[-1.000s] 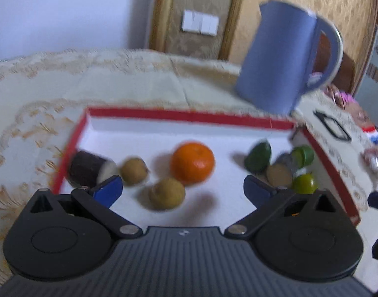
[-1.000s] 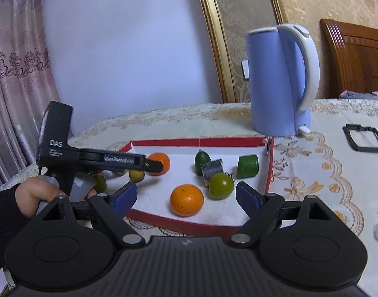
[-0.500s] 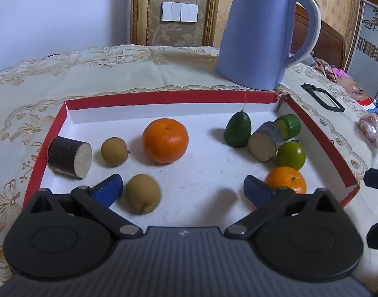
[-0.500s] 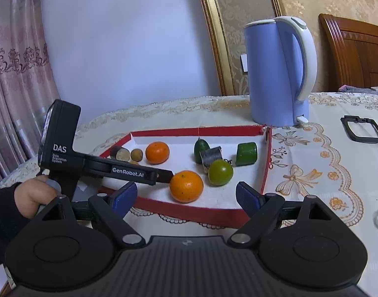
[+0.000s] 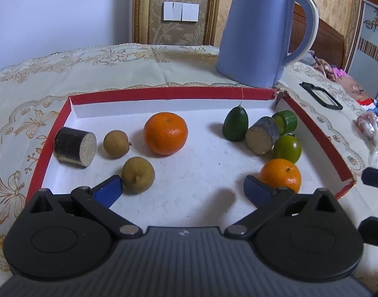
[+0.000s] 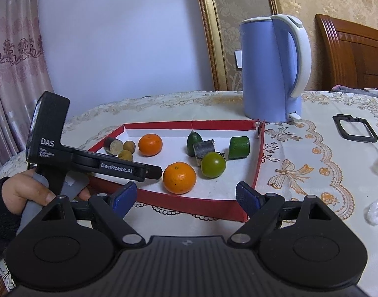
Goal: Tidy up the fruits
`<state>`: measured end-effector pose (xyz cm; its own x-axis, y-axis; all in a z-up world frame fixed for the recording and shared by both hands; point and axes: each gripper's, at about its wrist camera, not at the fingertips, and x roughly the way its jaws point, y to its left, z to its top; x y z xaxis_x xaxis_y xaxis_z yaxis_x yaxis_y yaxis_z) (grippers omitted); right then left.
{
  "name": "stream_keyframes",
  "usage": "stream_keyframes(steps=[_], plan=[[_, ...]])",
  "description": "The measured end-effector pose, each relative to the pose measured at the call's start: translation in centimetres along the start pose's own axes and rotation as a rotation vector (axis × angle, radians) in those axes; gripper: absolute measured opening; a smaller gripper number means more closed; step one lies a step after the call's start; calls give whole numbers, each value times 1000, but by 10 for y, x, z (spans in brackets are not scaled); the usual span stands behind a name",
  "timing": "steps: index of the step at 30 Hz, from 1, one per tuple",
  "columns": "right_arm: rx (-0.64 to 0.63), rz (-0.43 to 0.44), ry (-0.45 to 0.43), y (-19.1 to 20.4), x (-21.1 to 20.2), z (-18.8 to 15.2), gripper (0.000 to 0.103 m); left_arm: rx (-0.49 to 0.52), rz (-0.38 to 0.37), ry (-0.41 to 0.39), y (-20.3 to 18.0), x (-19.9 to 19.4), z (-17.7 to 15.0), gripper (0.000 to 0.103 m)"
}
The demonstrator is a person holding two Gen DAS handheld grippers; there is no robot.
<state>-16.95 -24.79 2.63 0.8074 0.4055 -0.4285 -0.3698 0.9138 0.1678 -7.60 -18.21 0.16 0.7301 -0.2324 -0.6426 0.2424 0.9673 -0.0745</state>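
Cream tablecloth [image 5: 129, 71] with gold embroidery covers the round table, and a blue kettle [image 5: 260, 32] stands at the far right, just behind a shallow red-rimmed tray [image 5: 169, 92]. Inside the tray, at the left, lie a dark cut cylinder [image 5: 75, 147] and 2 small brown fruits [image 5: 115, 144] [image 5: 138, 175]. A large orange [image 5: 165, 133] sits near the middle. At the right, a dark green fruit [image 5: 235, 126], a second cut cylinder [image 5: 262, 138], a green cut piece [image 5: 286, 122] and a round green fruit [image 5: 287, 148] cluster closely together, with a second orange [image 5: 281, 175] nearer, by the tray's near right corner.

The left gripper [image 5: 182, 189] hovers over the tray's near edge, its blue pads spread wide with nothing between them; the nearer brown fruit lies just beside its left pad. The right gripper [image 6: 186, 196] hangs outside the tray's near rim, also spread wide and empty. In the right wrist view, a hand [image 6: 23, 189] holds the left gripper's handle. A black rectangular frame [image 6: 354, 131] lies on the cloth to the far right.
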Motion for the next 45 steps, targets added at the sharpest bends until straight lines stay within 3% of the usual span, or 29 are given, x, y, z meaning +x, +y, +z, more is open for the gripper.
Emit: stream_keyframes(steps=[7, 13, 17, 22, 28, 32, 35, 45], plan=[[-10, 0, -1, 3, 5, 5, 87, 19, -8, -68, 3, -24, 0, 103], [-28, -65, 9, 8, 23, 13, 87, 55, 88, -195, 12, -52, -1, 103], [-3, 16, 39, 10, 39, 16, 87, 0, 103, -207, 30, -58, -3, 103], [-15, -4, 83, 12, 67, 21, 87, -19, 126, -220, 41, -63, 1, 103], [23, 85, 166, 18, 90, 24, 89, -33, 121, -232, 47, -67, 4, 103], [30, 149, 131, 14, 77, 31, 89, -37, 106, -234, 49, -67, 4, 103], [13, 44, 96, 7, 77, 38, 89, -44, 94, -228, 48, -64, 6, 103], [96, -27, 121, -14, 107, 39, 98, -31, 98, -205, 44, -57, 5, 103]])
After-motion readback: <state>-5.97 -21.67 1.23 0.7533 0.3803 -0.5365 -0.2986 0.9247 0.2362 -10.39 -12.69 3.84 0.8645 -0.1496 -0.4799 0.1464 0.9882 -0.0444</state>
